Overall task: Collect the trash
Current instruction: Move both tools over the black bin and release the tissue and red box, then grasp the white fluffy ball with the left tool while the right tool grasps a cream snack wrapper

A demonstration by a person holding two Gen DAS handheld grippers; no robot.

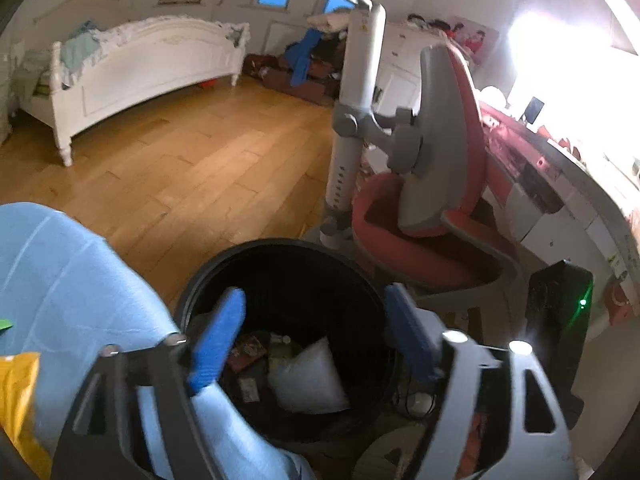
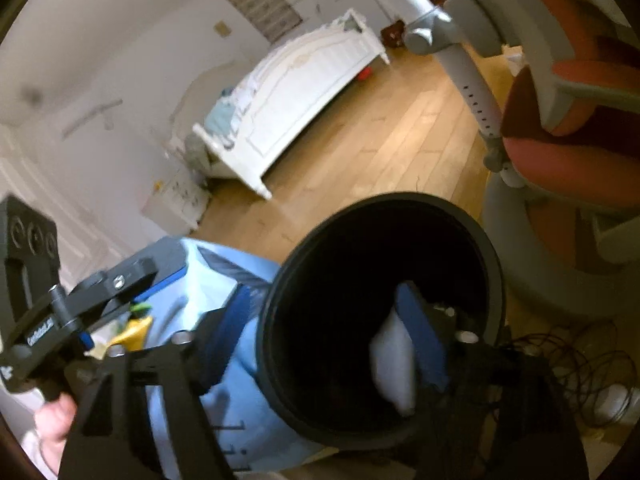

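Currently both the left gripper [image 1: 308,336] and right gripper [image 2: 332,340] hover over the black bin [image 1: 208,280], jaws spread and empty, beside the blue bag [image 1: 68,280] positioned to receive trash.

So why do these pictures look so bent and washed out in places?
Left wrist view: the fisheye lens curves the room's edges, window glare bleaches the desk, and the left gripper is motion-smeared. Right wrist view: tilted, soft throughout, with the black trash bin interior nearly lost in shadow.
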